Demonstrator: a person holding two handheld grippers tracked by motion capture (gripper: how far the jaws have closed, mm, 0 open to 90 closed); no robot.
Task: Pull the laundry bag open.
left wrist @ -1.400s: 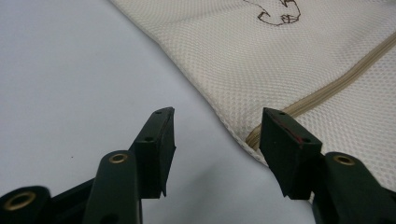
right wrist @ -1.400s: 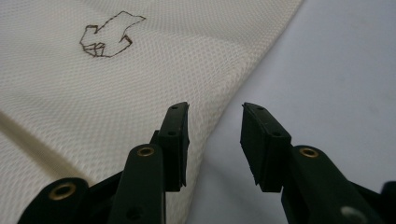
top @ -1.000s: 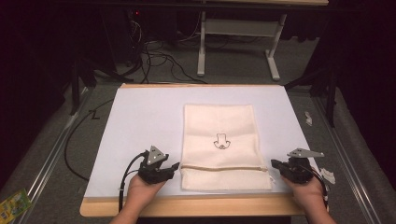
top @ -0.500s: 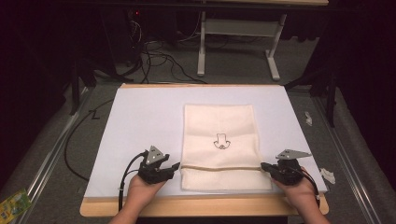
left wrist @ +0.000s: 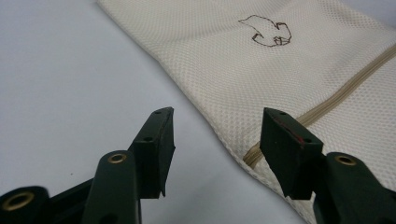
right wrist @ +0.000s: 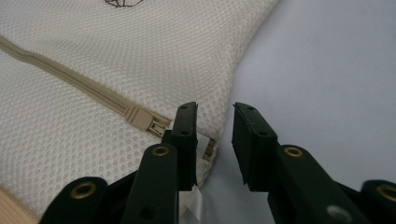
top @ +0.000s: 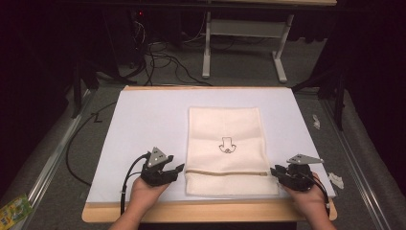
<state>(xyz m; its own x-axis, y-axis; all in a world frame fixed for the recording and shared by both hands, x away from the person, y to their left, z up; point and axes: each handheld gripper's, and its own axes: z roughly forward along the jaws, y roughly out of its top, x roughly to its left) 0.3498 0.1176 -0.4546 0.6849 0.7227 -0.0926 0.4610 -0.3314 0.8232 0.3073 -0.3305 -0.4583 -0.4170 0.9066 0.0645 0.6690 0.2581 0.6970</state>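
No readable text anywhere, honestly. The only mark is a small dark outline logo (top: 226, 144) stitched on the cream mesh bag (top: 225, 127), no letters or numbers in it. There's a green-yellow wrapper (top: 13, 210) on the floor with print, but it's too small and blurry to read.

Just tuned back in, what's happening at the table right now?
A person holds a tool in each hand at either end of the zipper on a cream mesh bag lying flat on the white table cover. The left tool is open beside the bag's left edge. The right tool is open at the zipper pull, gripping nothing.
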